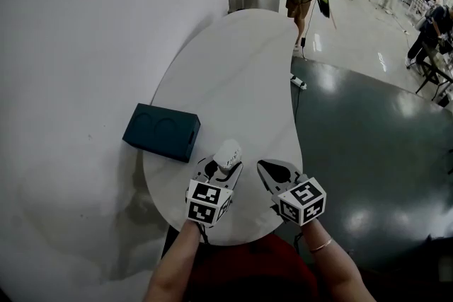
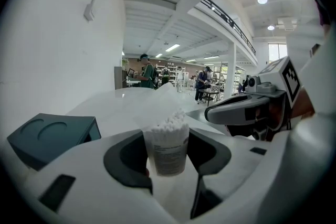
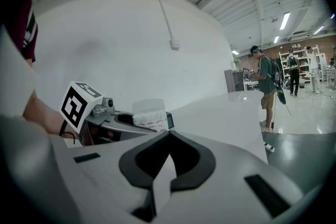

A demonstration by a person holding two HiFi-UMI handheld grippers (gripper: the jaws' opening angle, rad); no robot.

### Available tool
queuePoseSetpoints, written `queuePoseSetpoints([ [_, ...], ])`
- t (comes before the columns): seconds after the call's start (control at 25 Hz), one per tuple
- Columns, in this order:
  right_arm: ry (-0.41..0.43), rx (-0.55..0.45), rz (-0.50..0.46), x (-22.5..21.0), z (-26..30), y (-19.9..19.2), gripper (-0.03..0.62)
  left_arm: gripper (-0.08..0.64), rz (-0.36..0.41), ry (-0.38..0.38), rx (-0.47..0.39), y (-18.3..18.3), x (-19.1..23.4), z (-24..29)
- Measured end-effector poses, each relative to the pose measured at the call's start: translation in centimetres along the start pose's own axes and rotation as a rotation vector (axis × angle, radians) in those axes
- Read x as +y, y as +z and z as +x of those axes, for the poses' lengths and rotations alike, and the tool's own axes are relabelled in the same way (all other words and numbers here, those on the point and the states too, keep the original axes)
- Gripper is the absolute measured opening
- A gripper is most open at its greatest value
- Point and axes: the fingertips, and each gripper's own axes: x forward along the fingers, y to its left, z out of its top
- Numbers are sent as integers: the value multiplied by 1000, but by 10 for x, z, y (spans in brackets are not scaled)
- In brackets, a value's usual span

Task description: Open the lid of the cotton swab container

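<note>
Clamping cotton swab container (image 2: 167, 147) upright between pads of left gripper (image 1: 223, 167), jaws standing wide around it. Exposing swab tips (image 2: 170, 123) at top, translucent lid (image 2: 152, 99) rising behind. Holding right gripper (image 3: 164, 165) empty, jaws pressed together, just beside left, over near edge of white table (image 1: 233, 67). Lying farther left: teal box (image 1: 161, 131).

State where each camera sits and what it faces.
Head view: on the person's head, facing steeply down at the white table; both forearms, left gripper and right gripper show.
Left gripper view: rides the left gripper, looks along its jaws clamping the cotton swab container; right gripper alongside.
Right gripper view: rides the right gripper, along its shut jaws.
Shared: all three show the container.
</note>
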Motion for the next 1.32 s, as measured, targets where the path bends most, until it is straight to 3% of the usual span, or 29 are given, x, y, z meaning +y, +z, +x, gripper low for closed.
queuePoseSetpoints([
  [1.32, -60, -33, 15, -19, 0, 4, 15, 216, -16, 34, 10, -8, 14, 1],
])
